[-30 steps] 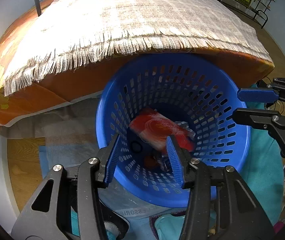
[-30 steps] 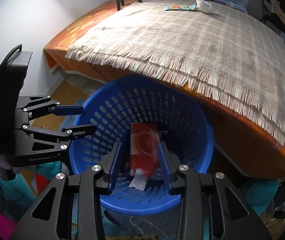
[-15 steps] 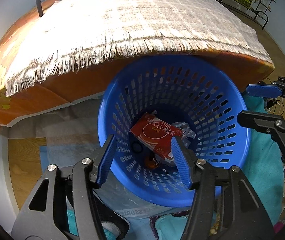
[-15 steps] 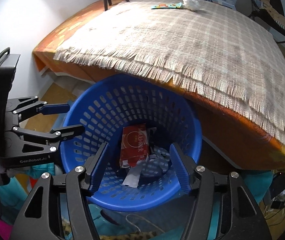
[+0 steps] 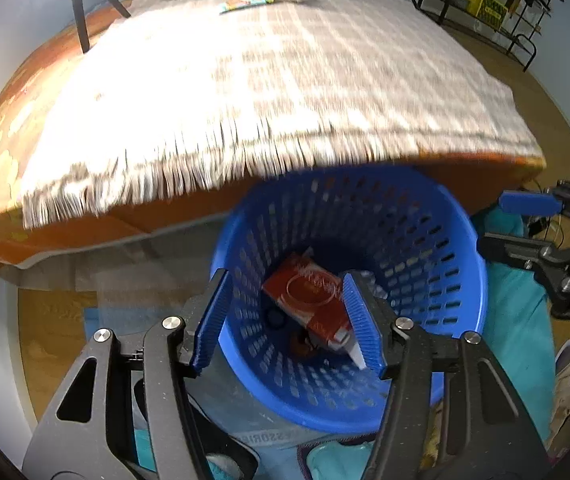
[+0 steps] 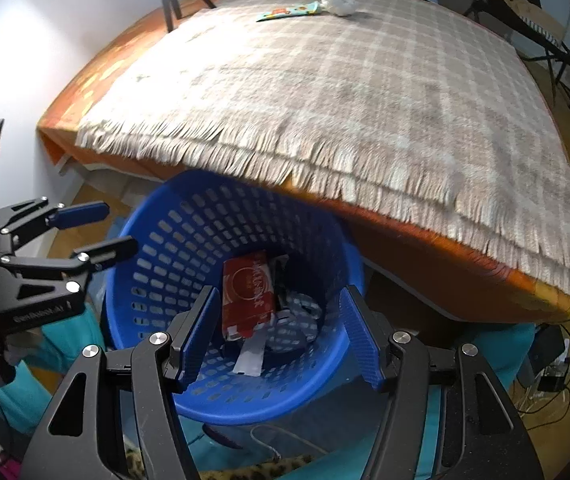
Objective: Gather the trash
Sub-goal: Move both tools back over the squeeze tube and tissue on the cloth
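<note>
Released by my right gripper (image 6: 281,336), the red box (image 6: 248,296) lies in the basket (image 6: 157,248); my left gripper (image 5: 285,320), at nine o'clock, is opening, empty.

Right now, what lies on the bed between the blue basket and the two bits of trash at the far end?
Only the checked, fringed blanket. From the blue basket to the wrapper and crumpled tissue, it carries nothing else; the right wrist view shows this sharpest.
</note>
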